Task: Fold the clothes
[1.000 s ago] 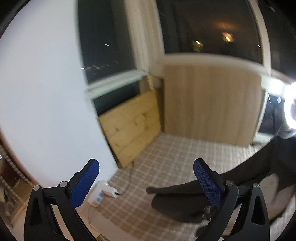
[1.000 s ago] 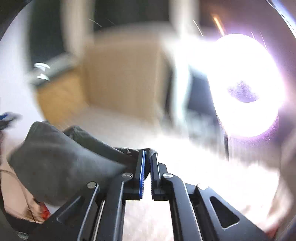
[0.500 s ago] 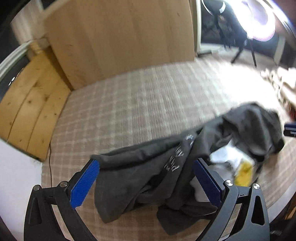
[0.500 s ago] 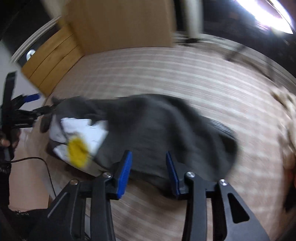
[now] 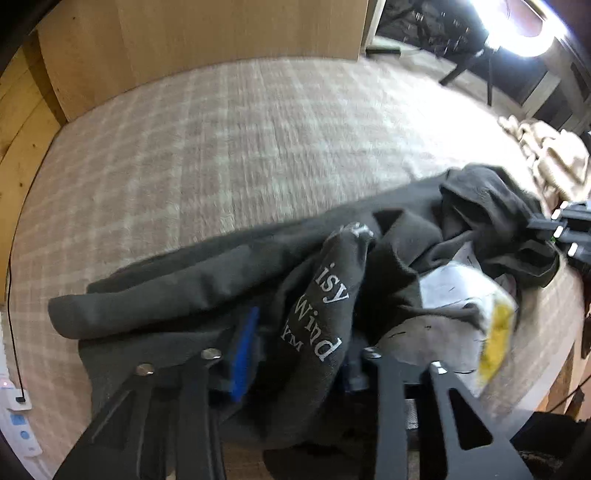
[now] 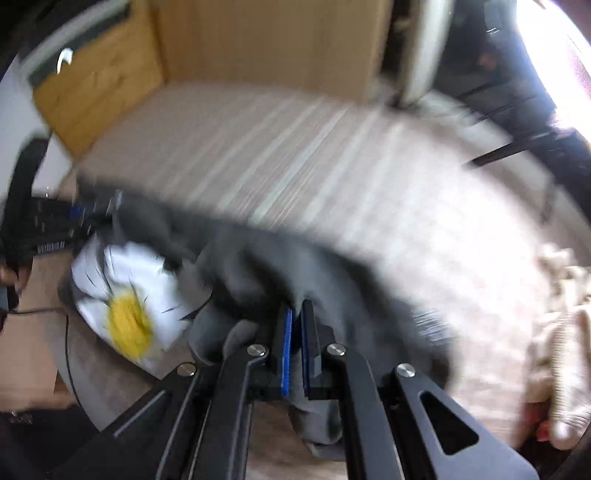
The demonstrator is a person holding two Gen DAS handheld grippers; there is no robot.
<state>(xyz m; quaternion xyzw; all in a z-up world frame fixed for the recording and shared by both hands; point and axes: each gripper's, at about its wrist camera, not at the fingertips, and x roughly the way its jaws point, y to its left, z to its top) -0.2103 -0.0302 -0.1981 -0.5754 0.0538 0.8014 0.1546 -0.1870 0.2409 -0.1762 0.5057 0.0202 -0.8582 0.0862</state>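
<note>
A dark grey sweatshirt (image 5: 207, 280) with white lettering and a white-and-yellow daisy print (image 5: 465, 314) lies crumpled at the near edge of a checked bed cover (image 5: 240, 147). My left gripper (image 5: 295, 350) is closed on a fold of the sweatshirt, with cloth bunched between the blue pads. My right gripper (image 6: 296, 332) is shut on another part of the sweatshirt (image 6: 258, 273), beside the daisy print (image 6: 129, 295). The right gripper also shows at the right edge of the left wrist view (image 5: 561, 229).
Wooden panels (image 5: 221, 33) stand at the far side of the bed. A beige knitted garment (image 5: 550, 162) lies at the right. A ring light (image 5: 517, 26) on a stand glares at the far right. A white power strip (image 5: 18, 424) with a cable lies at the left.
Both grippers dropped to the sweatshirt on the bed and closed on it: the left from wide open, the right from half open. The right view is blurred with motion.
</note>
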